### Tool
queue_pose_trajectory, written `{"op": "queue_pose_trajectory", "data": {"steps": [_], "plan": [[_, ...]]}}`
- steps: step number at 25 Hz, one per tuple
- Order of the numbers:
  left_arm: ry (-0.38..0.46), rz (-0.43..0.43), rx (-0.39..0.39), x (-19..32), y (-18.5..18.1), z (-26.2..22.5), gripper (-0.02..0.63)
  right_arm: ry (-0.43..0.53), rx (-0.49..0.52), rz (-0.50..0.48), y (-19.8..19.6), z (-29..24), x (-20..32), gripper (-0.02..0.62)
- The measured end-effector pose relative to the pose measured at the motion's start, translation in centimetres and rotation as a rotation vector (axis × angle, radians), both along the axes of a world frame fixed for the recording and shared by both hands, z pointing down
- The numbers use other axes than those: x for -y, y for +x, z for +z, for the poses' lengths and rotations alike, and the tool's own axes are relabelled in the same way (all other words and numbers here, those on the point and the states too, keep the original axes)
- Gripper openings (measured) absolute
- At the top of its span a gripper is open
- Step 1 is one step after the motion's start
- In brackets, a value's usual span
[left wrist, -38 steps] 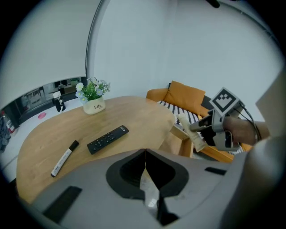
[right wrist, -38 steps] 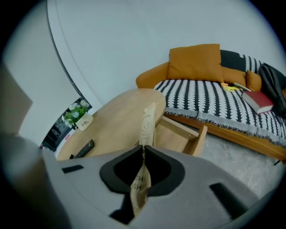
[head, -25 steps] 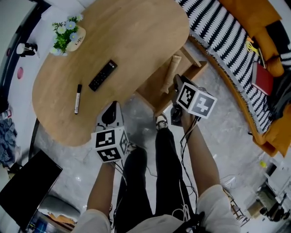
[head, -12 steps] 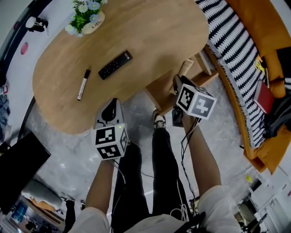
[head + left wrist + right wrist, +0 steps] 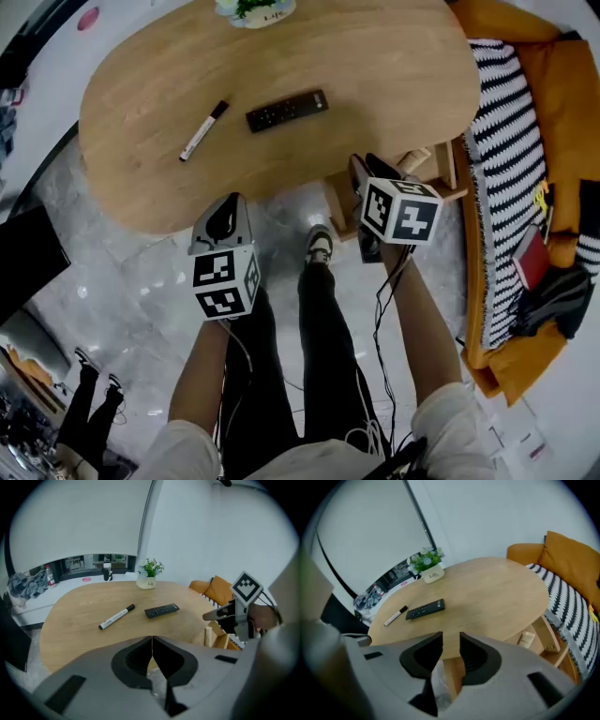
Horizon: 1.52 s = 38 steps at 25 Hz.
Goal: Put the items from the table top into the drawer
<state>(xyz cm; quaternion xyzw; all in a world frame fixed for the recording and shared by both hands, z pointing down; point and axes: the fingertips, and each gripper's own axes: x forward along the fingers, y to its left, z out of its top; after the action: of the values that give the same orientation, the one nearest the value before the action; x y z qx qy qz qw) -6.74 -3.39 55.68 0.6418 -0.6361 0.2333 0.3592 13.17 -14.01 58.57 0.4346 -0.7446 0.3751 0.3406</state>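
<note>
The remote [image 5: 286, 111] and the marker [image 5: 203, 130] lie untouched on the table [image 5: 394, 66], the marker near the remote's nine o'clock and a potted plant [image 5: 255, 7] at its twelve o'clock by the far rim. Both items sit well apart from the grippers, which hang at six o'clock, off the near edge and over the floor. The left gripper [image 5: 152, 641] has its jaws pressed together on nothing. The right gripper [image 5: 451, 641] has its jaws a little apart, just opened further, and is also empty. A wooden frame [image 5: 433, 173] shows under the table at the right gripper's two o'clock; whether it carries the drawer cannot be told. A sofa [image 5: 562, 103] stands at three o'clock. By the look of it, the job is at its start: the approach to the first pick, with nothing yet stowed. The next move likely calls for a reach toward twelve o'clock over the table edge, with the jaws spread wider and lined up across the remote's narrow side or the marker's barrel. The drawer must be found and opened before anything can go in.
</note>
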Motion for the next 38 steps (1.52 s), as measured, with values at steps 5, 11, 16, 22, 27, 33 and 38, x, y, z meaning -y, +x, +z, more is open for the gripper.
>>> {"op": "queue_pose_trajectory", "data": {"steps": [5, 11, 16, 22, 27, 33, 38], "plan": [[0.001, -0.119, -0.016, -1.5, -2.0, 1.1, 0.011, 0.010, -0.042, -0.269, -5.0, -0.3, 0.1, 0.111], [0.011, -0.221, -0.029, -2.6, -4.3, 1.6, 0.011, 0.001, -0.046, -0.420, -8.3, -0.3, -0.1, 0.112], [0.004, -0.269, -0.036, -3.2, -4.9, 2.0, 0.011, 0.005, -0.055, -0.514, -9.7, -0.4, 0.0, 0.118], [0.009, -0.292, -0.041, -3.1, -5.5, 2.2, 0.011, 0.027, -0.064, -0.667, -11.7, -0.1, 0.8, 0.148], [0.007, -0.316, -0.045, -2.6, -6.4, 2.8, 0.011, 0.030, -0.089, -0.794, -13.3, 0.6, 2.2, 0.189], [0.010, -0.350, -0.054, -1.7, -7.4, 3.3, 0.011, 0.100, -0.177, -0.980, -15.0, 1.5, 3.7, 0.237], [0.003, -0.372, -0.054, -1.4, -8.1, 3.9, 0.011, 0.120, -0.235, -1.102, -16.1, 2.5, 4.3, 0.275]]}}
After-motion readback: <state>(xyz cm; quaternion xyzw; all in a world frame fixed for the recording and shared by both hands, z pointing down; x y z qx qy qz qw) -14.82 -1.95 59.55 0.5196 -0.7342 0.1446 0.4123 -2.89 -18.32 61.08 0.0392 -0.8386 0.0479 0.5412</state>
